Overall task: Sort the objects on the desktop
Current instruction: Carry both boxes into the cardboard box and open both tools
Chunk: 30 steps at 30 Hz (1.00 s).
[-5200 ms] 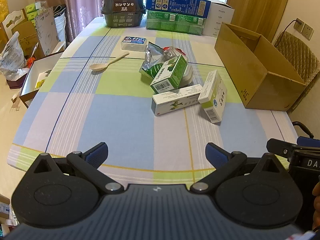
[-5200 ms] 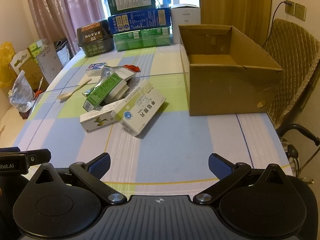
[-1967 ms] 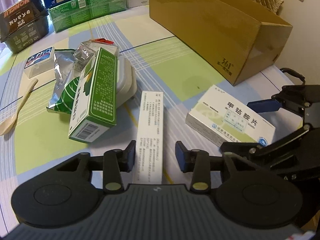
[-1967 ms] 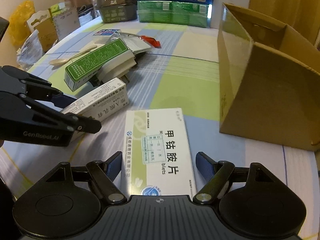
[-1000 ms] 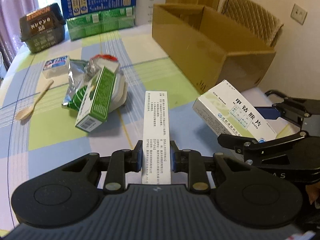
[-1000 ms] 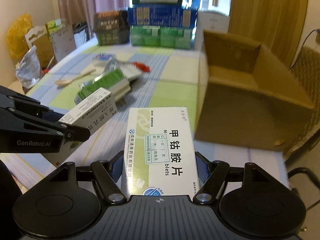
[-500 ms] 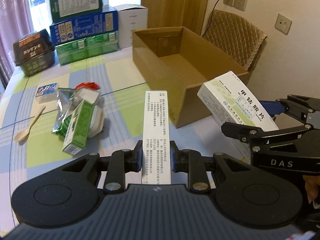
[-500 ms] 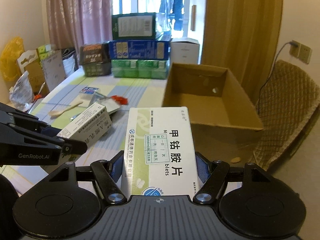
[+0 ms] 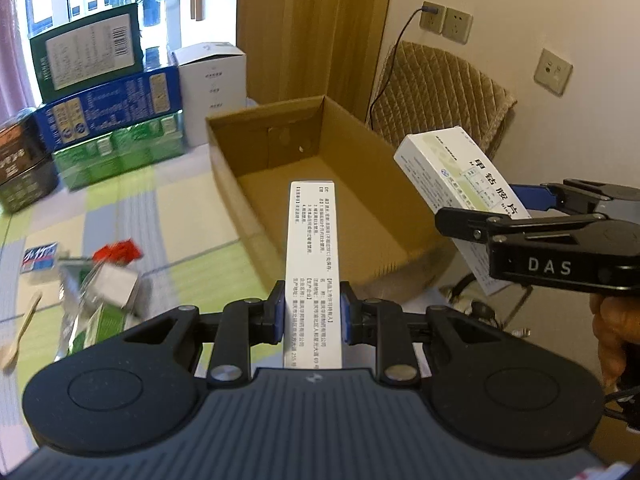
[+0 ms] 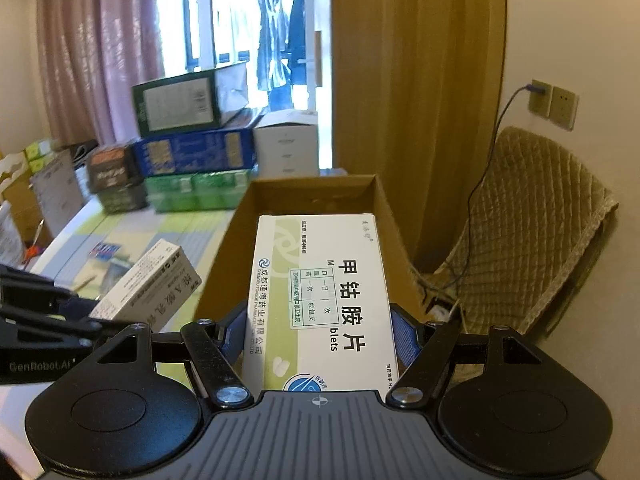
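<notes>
While we hold both tools up over the open cardboard box [image 9: 316,184], our left gripper [image 9: 312,316] is pinched narrow on a long white carton [image 9: 312,256], blue pads pressed to its two sides. To its right, our right gripper [image 10: 320,340] is spread wider, clamping a broad white-and-green medicine box [image 10: 320,300]. Both cartons hang in the air above the box.

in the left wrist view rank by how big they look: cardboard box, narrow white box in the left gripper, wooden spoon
1. cardboard box
2. narrow white box, though nearness to the camera inflates it
3. wooden spoon, smallest and partly cut off at the edge
</notes>
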### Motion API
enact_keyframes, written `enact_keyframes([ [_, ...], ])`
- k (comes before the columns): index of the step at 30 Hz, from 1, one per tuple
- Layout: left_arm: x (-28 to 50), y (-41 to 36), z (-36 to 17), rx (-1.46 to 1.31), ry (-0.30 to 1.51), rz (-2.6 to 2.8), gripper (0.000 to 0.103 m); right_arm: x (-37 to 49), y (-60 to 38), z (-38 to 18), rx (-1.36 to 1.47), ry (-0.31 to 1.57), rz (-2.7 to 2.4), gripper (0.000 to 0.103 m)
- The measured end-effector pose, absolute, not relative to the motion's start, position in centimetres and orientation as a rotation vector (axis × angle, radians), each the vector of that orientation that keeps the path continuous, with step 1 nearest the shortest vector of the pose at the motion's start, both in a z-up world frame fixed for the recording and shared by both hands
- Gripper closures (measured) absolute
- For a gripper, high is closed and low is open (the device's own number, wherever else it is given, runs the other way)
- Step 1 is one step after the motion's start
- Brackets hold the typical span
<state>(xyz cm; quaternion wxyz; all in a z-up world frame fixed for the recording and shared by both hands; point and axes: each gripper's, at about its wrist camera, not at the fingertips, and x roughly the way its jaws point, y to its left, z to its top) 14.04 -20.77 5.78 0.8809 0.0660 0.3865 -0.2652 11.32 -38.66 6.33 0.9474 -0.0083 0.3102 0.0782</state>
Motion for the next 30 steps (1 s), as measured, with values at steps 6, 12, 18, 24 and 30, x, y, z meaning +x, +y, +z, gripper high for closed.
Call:
enact_keyframes([
  [6,18.4,-23.7,5.4,0.103,0.816,-0.556,0.082,16.3,-40.2,5.4,0.000,0.659,0.149,0.035],
  [12,21.5,-25.9,4.1,0.105,0.818,-0.558,0.082,19.7,-41.4,3.6,0.030,0.690,0.129,0.035],
  [18,23.1,-26.8,2.1,0.109,0.839,-0.575,0.082,21.0,-41.9,1.9,0.045,0.722,0.119,0.035],
  [24,23.1,-26.5,1.8,0.119,0.799,-0.564,0.073,21.3,-41.9,1.1,0.046,0.736,0.112,0.035],
  [30,22.3,-24.2,2.9,0.096,0.769,-0.527,0.071,21.6,-41.5,0.9,0.044,0.743,0.117,0.035],
])
